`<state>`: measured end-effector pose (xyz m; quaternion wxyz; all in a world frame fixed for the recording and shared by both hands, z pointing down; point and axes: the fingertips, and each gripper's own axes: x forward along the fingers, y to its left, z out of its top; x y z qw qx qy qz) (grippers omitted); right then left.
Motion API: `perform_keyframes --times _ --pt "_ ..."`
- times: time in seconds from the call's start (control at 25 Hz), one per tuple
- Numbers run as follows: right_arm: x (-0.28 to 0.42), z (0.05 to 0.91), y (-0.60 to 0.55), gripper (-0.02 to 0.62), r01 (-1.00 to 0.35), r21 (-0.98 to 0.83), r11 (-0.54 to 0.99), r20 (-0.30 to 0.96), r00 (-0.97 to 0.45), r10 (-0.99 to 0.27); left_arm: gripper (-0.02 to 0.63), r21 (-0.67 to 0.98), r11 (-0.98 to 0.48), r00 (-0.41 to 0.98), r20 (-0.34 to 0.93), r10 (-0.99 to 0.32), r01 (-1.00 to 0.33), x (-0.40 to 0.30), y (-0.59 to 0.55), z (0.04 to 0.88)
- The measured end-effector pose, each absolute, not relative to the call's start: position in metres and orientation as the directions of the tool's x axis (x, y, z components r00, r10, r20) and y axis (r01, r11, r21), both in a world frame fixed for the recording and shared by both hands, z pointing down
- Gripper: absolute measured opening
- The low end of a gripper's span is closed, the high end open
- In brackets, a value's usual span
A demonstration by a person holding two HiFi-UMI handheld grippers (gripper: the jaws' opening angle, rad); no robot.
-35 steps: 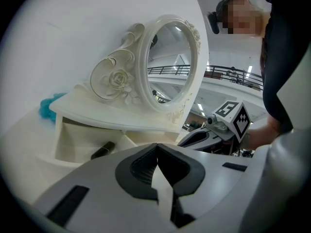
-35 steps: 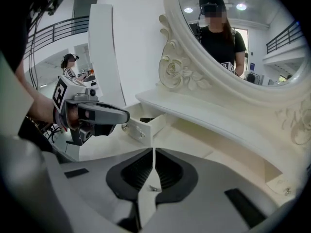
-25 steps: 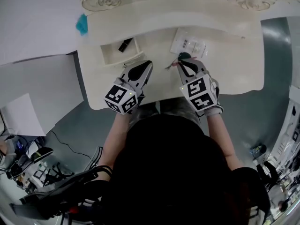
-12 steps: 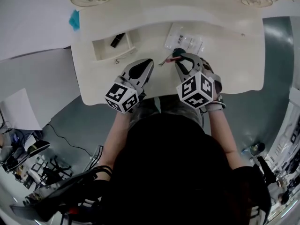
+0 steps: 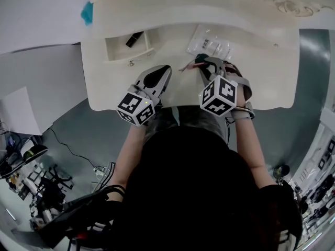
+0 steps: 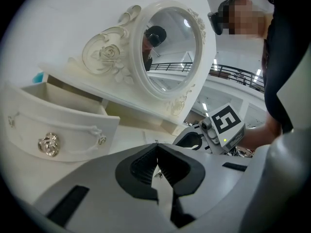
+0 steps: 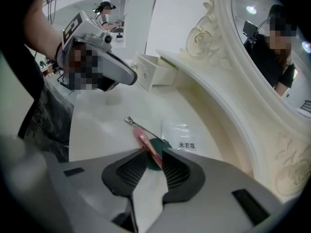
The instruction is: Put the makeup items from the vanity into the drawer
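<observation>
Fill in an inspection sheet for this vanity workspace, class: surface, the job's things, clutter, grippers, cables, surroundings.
Surface: cream carved vanity top, with a small cream drawer pulled open at its back left.
Job's things: a black stick-shaped item lies in the drawer; a pink-handled tool with a metal clip lies on the top with a dark green round piece.
Clutter: clear plastic packet with a printed label; small teal object by the back left corner.
Grippers: left gripper shut, empty; right gripper open, its jaws have just been opening, with the pink tool between them unpressed.
Cables: black cable on the grey floor.
Surroundings: oval mirror in a carved cream frame.
</observation>
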<state>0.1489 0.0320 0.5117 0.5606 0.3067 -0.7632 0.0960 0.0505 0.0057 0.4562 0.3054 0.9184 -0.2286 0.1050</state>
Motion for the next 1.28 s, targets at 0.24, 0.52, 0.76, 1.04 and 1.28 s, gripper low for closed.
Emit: perform_keyframes --times 0.24,0.52,0.76,1.04,1.28 --pt "0.149 0.518 0.029 0.104 -0.536 0.207 0.819 0.917 -0.185 -0.353 0.014 0.513 -0.7 0.867 0.331 -0.373 -0.497 0.047 0.004 0.457" --pt "0.148 0.517 0.029 0.089 -0.498 0.199 0.844 0.917 -0.209 -0.34 0.014 0.515 -0.7 0.868 0.329 -0.372 -0.495 0.046 0.004 0.456" --pt "0.153 0.507 0.031 0.057 -0.538 0.158 0.828 0.919 -0.225 -0.322 0.014 0.514 -0.703 0.87 0.325 -0.371 -0.491 0.042 0.001 0.454" --pt "0.139 0.48 0.024 0.057 -0.573 0.161 0.803 0.891 -0.266 -0.369 0.014 0.511 -0.706 0.871 0.315 -0.377 -0.491 0.034 -0.005 0.448" --pt "0.106 0.459 0.004 0.057 -0.567 0.181 0.804 0.86 -0.306 -0.409 0.014 0.501 -0.71 0.868 0.303 -0.393 -0.496 0.016 -0.013 0.439"
